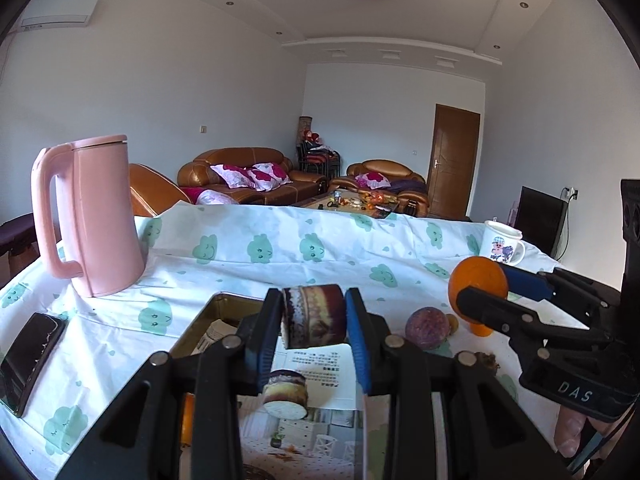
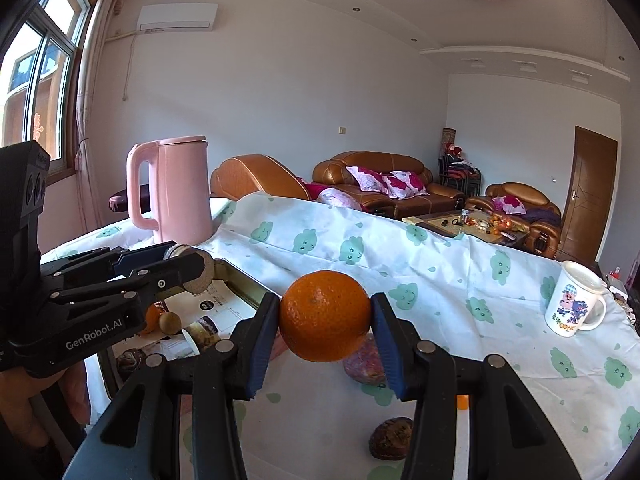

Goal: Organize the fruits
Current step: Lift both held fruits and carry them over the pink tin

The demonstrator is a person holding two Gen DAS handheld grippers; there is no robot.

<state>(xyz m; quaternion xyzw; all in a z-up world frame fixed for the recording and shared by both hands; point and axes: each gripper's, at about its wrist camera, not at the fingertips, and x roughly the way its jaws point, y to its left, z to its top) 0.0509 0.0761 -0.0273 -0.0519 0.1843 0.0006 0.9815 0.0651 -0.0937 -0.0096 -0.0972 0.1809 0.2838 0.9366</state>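
My left gripper (image 1: pixel 313 314) is shut on a short cut cane piece (image 1: pixel 316 328), dark purple and yellow, held above the metal tray (image 1: pixel 224 302). A second cane piece (image 1: pixel 285 394) lies on the paper lining the tray. My right gripper (image 2: pixel 326 322) is shut on a whole orange (image 2: pixel 325 304), lifted over the cloth beside the tray (image 2: pixel 240 286). Each gripper shows in the other's view, the right gripper (image 1: pixel 484 286) at the right and the left gripper (image 2: pixel 186 258) at the left. A purple round fruit (image 1: pixel 427 327) rests on the cloth, and a dark fruit (image 2: pixel 390 438) lies nearer.
A pink kettle (image 1: pixel 90 216) stands at the back left of the table, and a dark phone (image 1: pixel 30 360) lies at the left edge. A printed white mug (image 2: pixel 574 304) stands at the right. The tray holds a small brown fruit (image 2: pixel 170 322) beside another orange (image 2: pixel 151 316).
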